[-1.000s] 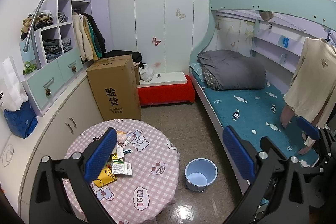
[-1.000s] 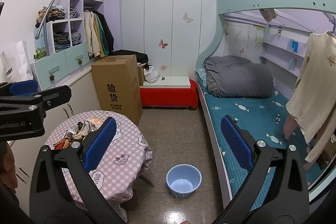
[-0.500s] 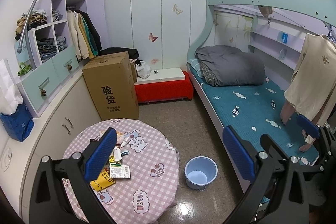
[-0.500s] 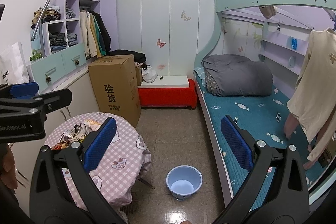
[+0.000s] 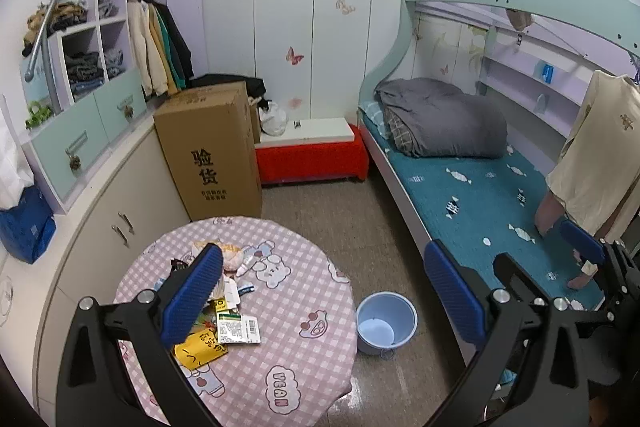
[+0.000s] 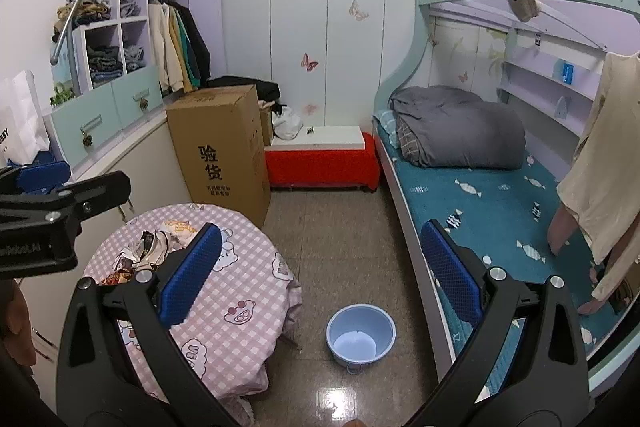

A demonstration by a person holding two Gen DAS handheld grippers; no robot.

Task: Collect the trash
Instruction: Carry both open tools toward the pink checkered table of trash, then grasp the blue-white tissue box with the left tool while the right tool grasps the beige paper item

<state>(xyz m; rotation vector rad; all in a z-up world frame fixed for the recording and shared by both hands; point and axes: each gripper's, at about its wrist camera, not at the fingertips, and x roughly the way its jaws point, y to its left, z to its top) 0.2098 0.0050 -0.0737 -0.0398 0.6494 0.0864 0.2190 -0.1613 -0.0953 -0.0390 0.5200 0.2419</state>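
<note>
A pile of trash (image 5: 224,311) lies on the left half of a round table with a pink checked cloth (image 5: 288,339): wrappers, a white labelled packet, a yellow packet. It also shows in the right wrist view (image 6: 148,251). A light blue bucket (image 5: 386,321) stands empty on the floor right of the table; it also shows in the right wrist view (image 6: 360,335). My left gripper (image 5: 320,291) is open and empty, held high above the table's right side. My right gripper (image 6: 318,275) is open and empty, high above the floor between the table (image 6: 240,291) and the bed.
A tall cardboard box (image 5: 212,151) stands behind the table. A red bench (image 5: 312,159) sits at the far wall. A bunk bed (image 5: 472,195) runs along the right, with a hanging shirt (image 5: 592,163). Cabinets (image 5: 104,203) line the left wall.
Both grippers have moved slightly forward and lower; the table and bucket sit a little larger in view. Both stay open and empty.
</note>
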